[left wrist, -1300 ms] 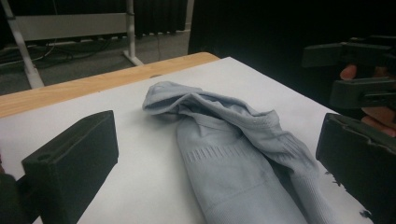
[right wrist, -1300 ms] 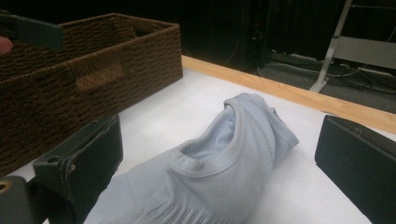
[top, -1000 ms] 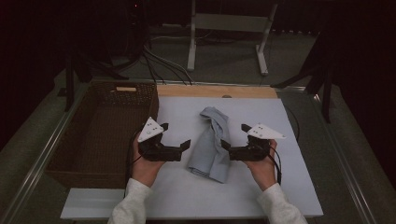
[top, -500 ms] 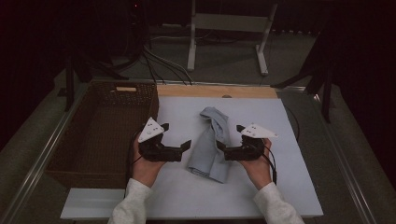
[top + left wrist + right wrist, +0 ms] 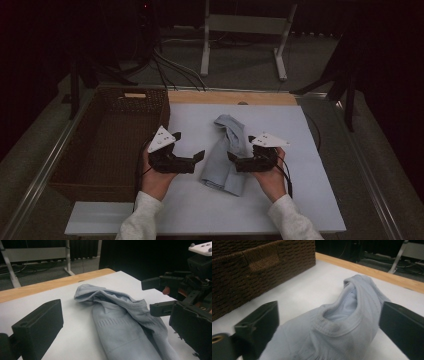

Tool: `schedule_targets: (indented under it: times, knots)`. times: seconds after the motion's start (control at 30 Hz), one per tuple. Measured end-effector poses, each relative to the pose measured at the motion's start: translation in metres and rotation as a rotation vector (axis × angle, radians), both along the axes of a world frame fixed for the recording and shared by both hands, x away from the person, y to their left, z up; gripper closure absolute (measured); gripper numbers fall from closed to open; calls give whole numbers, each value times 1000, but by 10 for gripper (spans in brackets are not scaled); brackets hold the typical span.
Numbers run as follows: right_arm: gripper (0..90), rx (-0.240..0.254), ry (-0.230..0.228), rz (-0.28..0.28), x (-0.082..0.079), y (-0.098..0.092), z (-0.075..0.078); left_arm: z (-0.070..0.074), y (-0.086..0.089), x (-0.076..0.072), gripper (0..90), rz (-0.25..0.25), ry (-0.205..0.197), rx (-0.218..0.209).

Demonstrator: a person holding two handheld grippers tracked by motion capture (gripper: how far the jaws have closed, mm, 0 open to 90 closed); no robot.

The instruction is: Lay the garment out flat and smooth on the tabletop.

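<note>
A light blue-grey sock [image 5: 226, 152] lies crumpled lengthwise on the white board [image 5: 305, 190]. My right gripper [image 5: 233, 159] points left at the sock's right side, open, and its jaws straddle the sock's ribbed edge. The right gripper view has the sock's cuff [image 5: 339, 320] between the wide-open jaws of that gripper [image 5: 329, 323]. My left gripper [image 5: 198, 162] rests open on the board just left of the sock, a small gap away. In the left gripper view the sock [image 5: 125, 322] lies ahead between that gripper's spread jaws [image 5: 113, 323], with the right gripper [image 5: 160, 296] at the far side.
A brown wicker basket [image 5: 107, 142] stands at the board's left edge, seen close in the right gripper view [image 5: 249, 267]. A wooden strip [image 5: 230, 97] runs along the board's far edge. Cables and a metal stand [image 5: 245, 30] are on the floor beyond.
My right gripper has slid left until its open jaws reach around the sock's right edge. The left gripper and the sock have stayed put.
</note>
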State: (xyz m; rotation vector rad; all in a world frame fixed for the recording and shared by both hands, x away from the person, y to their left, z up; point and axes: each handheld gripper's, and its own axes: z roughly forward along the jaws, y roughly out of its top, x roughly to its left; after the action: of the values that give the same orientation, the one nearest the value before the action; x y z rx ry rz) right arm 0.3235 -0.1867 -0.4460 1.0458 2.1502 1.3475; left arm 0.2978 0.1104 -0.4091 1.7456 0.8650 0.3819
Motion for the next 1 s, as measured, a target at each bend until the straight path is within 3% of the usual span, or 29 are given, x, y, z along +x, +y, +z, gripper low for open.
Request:
schedule_targets:
  times: [0.17, 0.2, 0.5, 0.67, 1.0]
  knots:
    - [78, -17, 26, 6, 1, 2, -2, 0, 0, 0, 1, -2, 0, 0]
    - [147, -23, 34, 12, 1, 2, -2, 0, 0, 0, 1, -1, 0, 0]
    - [335, -38, 74, 26, 2, 4, -4, 0, -1, -1, 1, -1, -1, -2]
    - [443, -78, 92, 24, 2, 7, -6, 0, -1, -1, 0, -3, -1, -1]
    - [710, -104, 114, 35, 1, 10, -6, 0, -2, -1, 1, -5, 0, 3]
